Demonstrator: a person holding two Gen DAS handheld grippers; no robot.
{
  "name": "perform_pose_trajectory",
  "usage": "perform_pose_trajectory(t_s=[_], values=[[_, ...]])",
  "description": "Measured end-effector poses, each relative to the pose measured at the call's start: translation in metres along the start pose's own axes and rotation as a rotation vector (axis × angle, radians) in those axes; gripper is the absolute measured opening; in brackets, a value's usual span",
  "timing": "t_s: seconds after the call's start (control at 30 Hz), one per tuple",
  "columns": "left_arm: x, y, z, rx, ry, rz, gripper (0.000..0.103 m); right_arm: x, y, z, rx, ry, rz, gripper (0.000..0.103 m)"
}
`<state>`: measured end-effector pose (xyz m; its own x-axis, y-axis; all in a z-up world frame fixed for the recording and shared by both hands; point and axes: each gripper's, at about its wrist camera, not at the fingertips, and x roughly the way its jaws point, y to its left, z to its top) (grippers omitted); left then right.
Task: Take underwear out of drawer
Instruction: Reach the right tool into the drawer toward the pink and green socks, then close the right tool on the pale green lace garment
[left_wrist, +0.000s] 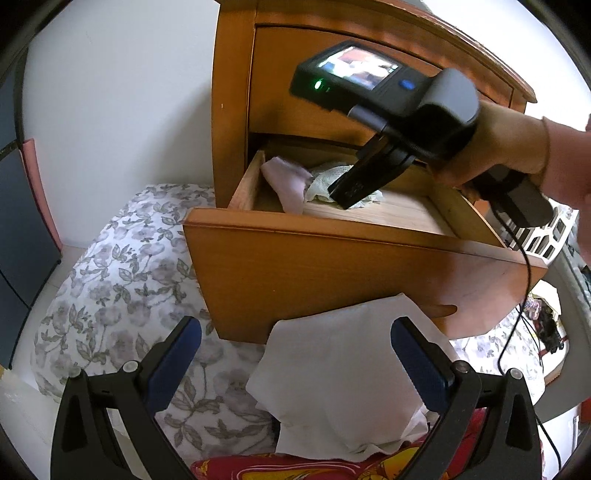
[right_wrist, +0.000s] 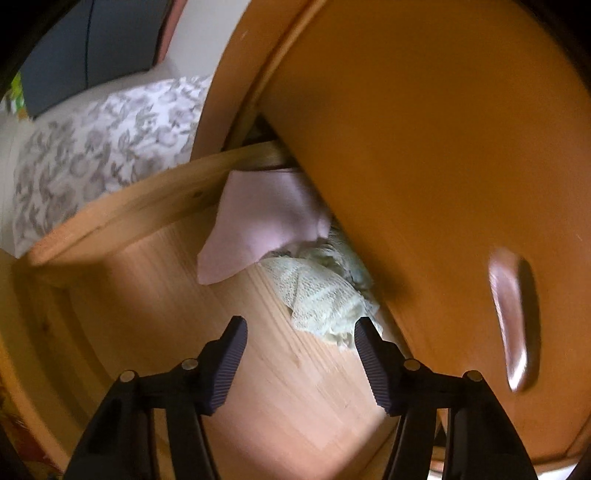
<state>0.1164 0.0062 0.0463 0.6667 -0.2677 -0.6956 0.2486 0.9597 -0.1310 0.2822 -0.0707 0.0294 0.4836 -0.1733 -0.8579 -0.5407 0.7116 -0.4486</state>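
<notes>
My right tool (right_wrist: 301, 363) reaches down into the open drawer (left_wrist: 332, 225) of the wooden dresser (left_wrist: 236, 110), its two ribbed pads spread with only the bare drawer floor between them. They pinch nothing. Just ahead of its right pad lies the pale green lace underwear (right_wrist: 325, 299), crumpled against the back of the drawer under the front of the drawer above (right_wrist: 443, 166); the pad's tip sits right at the edge of the lace, and I cannot tell whether it touches. Beside the lace, further towards the drawer's left wall, is a pink folded underwear piece (right_wrist: 262, 221), overlapping the green one at one corner.

From my left side I see my right hand (left_wrist: 491, 147) around the handle of that tool, with its small screen lit and its fingers angled down over the lace in the drawer.

My left tool (left_wrist: 295, 354) hangs in front of the drawer's front panel, its blue pads spread wide and gripping nothing. A white cloth (left_wrist: 343, 387) lies below it, between the two pads in the view and resting on a red and yellow patterned fabric (left_wrist: 295, 469). To the left lies a pillow in a grey floral cover (left_wrist: 122, 277), beside the dresser.
</notes>
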Motion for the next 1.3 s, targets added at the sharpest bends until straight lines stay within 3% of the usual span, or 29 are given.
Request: perform_pose_trajectory(t_s=[0.27,0.73,0.83,0.9,0.97,1.3], values=[[0.000,0.004,0.000,-0.011,-0.001,-0.034,0.102,0.031,0.013,0.005,-0.102,0.063,-0.051,0.051],[0.001,0.008,0.000,-0.028,0.010,-0.071,0.102,0.066,0.012,0.019,-0.112,0.120,-0.118,0.033],[0.002,0.009,0.000,-0.032,0.013,-0.077,0.102,0.071,0.013,0.022,-0.112,0.116,-0.118,0.026],[0.002,0.011,0.001,-0.035,0.015,-0.080,0.102,0.071,0.016,0.024,-0.119,0.115,-0.111,0.014],[0.002,0.011,0.001,-0.038,0.016,-0.081,0.102,0.073,0.014,0.025,-0.122,0.113,-0.111,0.007],[0.003,0.011,0.001,-0.034,0.016,-0.071,0.102,0.045,0.008,0.019,-0.091,0.047,-0.106,0.005]])
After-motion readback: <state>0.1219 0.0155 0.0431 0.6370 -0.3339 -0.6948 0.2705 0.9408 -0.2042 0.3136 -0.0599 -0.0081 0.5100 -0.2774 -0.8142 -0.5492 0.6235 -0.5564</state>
